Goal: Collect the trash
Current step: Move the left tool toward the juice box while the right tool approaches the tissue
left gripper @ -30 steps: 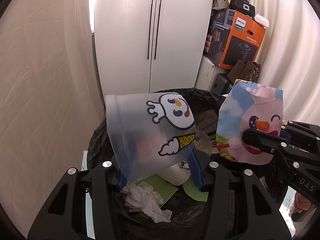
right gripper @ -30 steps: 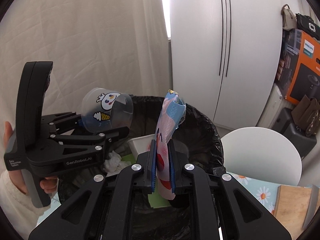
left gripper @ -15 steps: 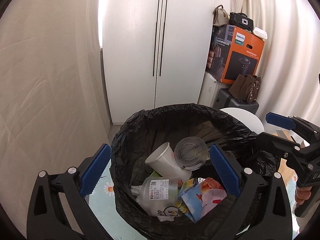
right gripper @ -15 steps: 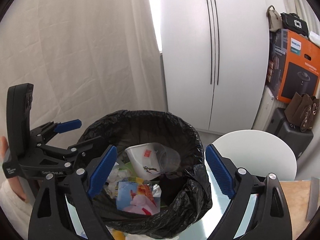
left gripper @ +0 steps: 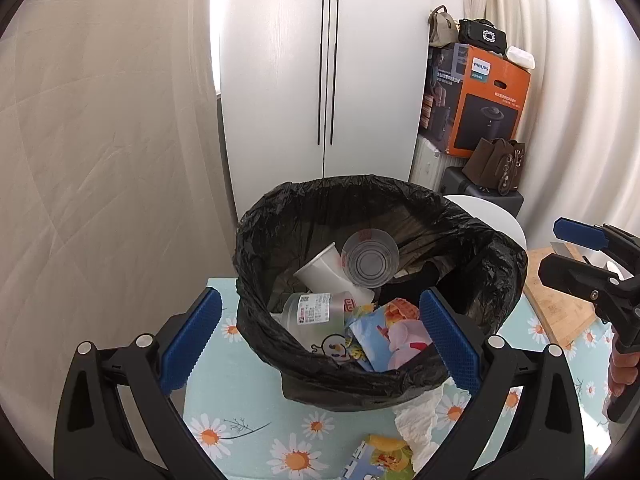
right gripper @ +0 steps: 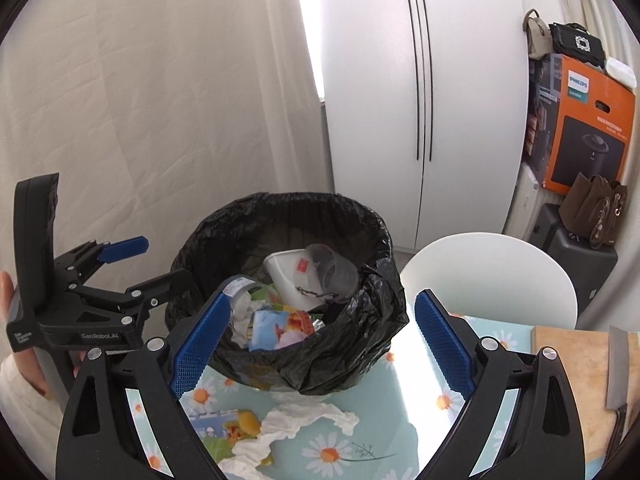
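Observation:
A bin lined with a black bag [left gripper: 360, 384] stands on the daisy-print table. Inside lie a clear cartoon cup [left gripper: 320, 320], a colourful snack wrapper [left gripper: 392, 336], a white paper cup [left gripper: 320, 272] and a clear cup [left gripper: 370, 258]. My left gripper [left gripper: 320, 312] is open in front of the bin's near rim, holding nothing. My right gripper [right gripper: 324, 308] has its jaws opening, nothing between them, also just short of the bin [right gripper: 340, 352]. A crumpled tissue [right gripper: 288, 428] and a small blue and yellow wrapper [right gripper: 224, 424] lie on the table in front of the bin.
A wooden cutting board [right gripper: 572, 380] with a knife [right gripper: 618, 372] lies at the right of the table. Behind the table stands a white round chair back [right gripper: 492, 276]. A white wardrobe [left gripper: 328, 80], a curtain and stacked boxes and bags stand further back.
Both grippers let go: the cartoon cup and the snack wrapper dropped into the bin. Both grippers then pulled back from the bin, bringing the table and the tissue into view.

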